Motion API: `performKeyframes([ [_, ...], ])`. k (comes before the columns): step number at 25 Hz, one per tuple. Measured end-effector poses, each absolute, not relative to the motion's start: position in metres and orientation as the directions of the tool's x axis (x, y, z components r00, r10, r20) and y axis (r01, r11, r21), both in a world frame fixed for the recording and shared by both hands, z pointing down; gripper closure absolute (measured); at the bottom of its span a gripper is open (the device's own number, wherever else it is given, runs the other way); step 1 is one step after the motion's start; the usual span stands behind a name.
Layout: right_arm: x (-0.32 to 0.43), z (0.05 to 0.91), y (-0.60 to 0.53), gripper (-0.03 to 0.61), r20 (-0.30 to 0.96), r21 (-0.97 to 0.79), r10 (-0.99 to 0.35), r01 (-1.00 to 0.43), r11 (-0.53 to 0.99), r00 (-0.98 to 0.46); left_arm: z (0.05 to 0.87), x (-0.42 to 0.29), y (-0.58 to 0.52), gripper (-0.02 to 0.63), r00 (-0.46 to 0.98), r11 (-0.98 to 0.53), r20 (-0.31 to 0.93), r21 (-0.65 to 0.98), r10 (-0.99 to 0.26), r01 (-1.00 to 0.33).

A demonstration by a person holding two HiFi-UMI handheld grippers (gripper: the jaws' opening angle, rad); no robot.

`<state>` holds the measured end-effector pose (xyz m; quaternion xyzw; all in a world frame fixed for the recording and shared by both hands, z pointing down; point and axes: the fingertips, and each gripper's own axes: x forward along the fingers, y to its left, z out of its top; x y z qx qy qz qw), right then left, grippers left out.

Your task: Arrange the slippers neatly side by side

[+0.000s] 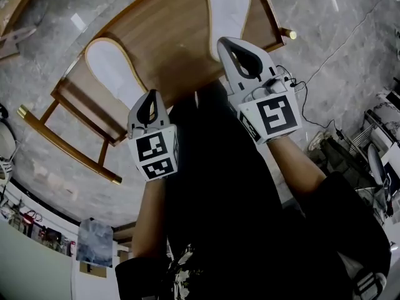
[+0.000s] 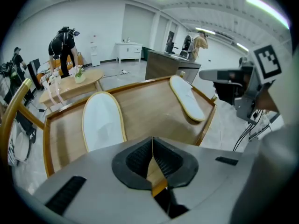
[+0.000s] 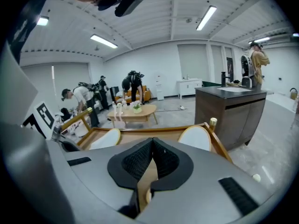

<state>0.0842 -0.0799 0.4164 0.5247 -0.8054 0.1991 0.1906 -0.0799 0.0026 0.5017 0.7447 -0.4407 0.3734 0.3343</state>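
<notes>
Head view: the right slipper (image 1: 229, 5) is cut off by the top edge, and its near end lies behind the right gripper (image 1: 228, 42). The left gripper (image 1: 150, 95) covers the near end of the left slipper (image 1: 112, 67). Right gripper view: the gripper body hides the lower part of both slippers. The background people (image 3: 133, 85) are too small to describe.

Two white slippers (image 1: 111, 70) on one rimmed wooden table (image 1: 169, 39), one at ten o'clock of the head view, the other slipper (image 1: 229, 5) at twelve. Two grippers, left gripper (image 1: 150, 99) and right gripper (image 1: 230, 45), each with one marker cube (image 1: 277, 114). Behind, in the right gripper view: one oval coffee table (image 3: 134, 112), one dark counter (image 3: 233, 111), four people (image 3: 133, 85), three from nine to eleven o'clock, one at two.
</notes>
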Motion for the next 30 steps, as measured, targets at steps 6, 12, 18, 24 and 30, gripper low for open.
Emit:
performKeyframes([
  [6, 0.122, 0.443, -0.097, 0.534, 0.539, -0.065, -0.798, -0.958, 0.279, -0.269, 0.486, -0.066, -0.016, 0.606, 0.369, -0.485, 0.817, 0.128, -0.443, -0.865],
  [12, 0.137, 0.457, -0.111, 0.497, 0.549, -0.059, -0.809, -0.976, 0.211, -0.208, 0.485, -0.052, -0.028, 0.606, 0.393, -0.552, 0.809, 0.104, -0.437, -0.828],
  [18, 0.153, 0.470, -0.119, 0.471, 0.583, -0.033, -0.796, -0.984, 0.174, -0.160, 0.489, -0.040, -0.038, 0.607, 0.412, -0.577, 0.812, 0.117, -0.413, -0.808],
  [24, 0.158, 0.482, -0.121, 0.471, 0.602, -0.075, -0.781, -0.986, 0.152, -0.166, 0.494, -0.035, -0.044, 0.606, 0.414, -0.576, 0.820, 0.131, -0.395, -0.807],
  [30, 0.159, 0.496, -0.123, 0.473, 0.620, -0.158, -0.759, -0.979, 0.129, -0.200, 0.496, -0.027, -0.046, 0.606, 0.419, -0.567, 0.819, 0.144, -0.392, -0.811],
])
